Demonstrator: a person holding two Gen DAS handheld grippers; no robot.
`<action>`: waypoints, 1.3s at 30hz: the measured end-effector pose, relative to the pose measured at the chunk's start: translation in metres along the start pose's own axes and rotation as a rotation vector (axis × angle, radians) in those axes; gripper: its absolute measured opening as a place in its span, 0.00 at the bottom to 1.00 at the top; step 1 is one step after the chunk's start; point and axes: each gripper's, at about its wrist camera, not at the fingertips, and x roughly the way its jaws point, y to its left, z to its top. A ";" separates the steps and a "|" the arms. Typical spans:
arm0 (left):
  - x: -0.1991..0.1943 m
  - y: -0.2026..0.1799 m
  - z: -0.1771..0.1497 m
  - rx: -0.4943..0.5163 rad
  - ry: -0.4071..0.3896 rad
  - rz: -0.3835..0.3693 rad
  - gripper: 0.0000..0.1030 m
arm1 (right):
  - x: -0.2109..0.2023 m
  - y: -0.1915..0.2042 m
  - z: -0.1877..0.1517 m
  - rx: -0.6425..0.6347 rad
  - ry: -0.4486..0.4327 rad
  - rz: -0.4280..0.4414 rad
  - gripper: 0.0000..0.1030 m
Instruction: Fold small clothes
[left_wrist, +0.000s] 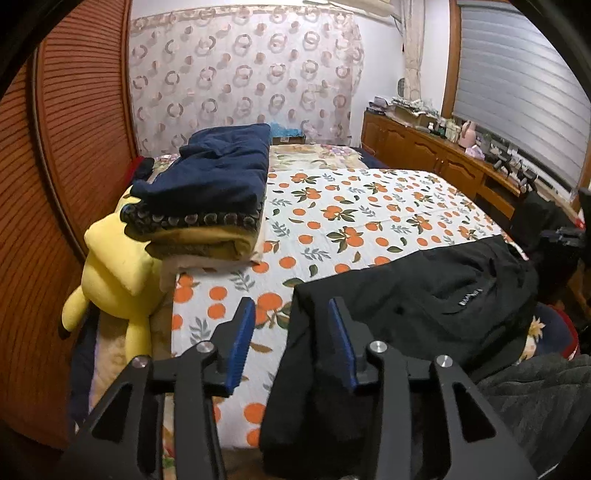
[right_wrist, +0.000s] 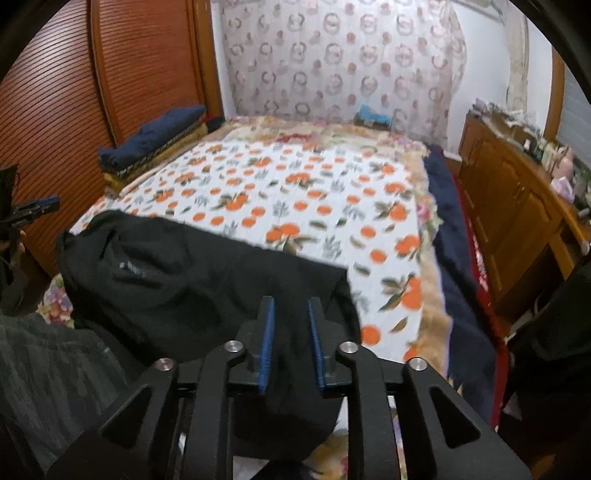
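We are at the release that closes one fold: the black garment (left_wrist: 424, 299) lies across the near edge of the bed (left_wrist: 369, 206), on the orange-print cover, doubled over so that a small white logo faces up, with its near hem hanging over the bed's front edge toward us. Our left hand-held gripper (left_wrist: 291, 314) stands with its blue pads parted; the garment's left edge passes beside the right-hand pad, and nothing appears pinched, so we read it as let go. Our right hand-held gripper (right_wrist: 290, 310) has a narrower gap, with black cloth showing between the pads, yet they do not seem to press on it, and we judge that it too is free of the cloth, though the dark fabric makes this hard to be sure of. A yellow plush toy (left_wrist: 114, 266) and a stack of folded blankets (left_wrist: 207, 199) sit at the bed's left side, well apart from the work. The next move, as we judge it, calls for drawing both grippers clear without dragging the cloth, checking that the layers lie flat, then taking fresh corners at one end for the next fold. The overhanging hem may slide off if tugged.
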 end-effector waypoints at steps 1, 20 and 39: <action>0.003 0.000 0.001 0.004 0.003 0.002 0.41 | -0.002 -0.001 0.004 -0.006 -0.012 -0.008 0.25; 0.107 -0.008 -0.001 0.002 0.218 -0.076 0.46 | 0.109 -0.042 0.008 0.094 0.109 -0.044 0.51; 0.116 -0.003 -0.001 -0.060 0.215 -0.151 0.32 | 0.113 -0.019 0.004 0.044 0.108 0.008 0.13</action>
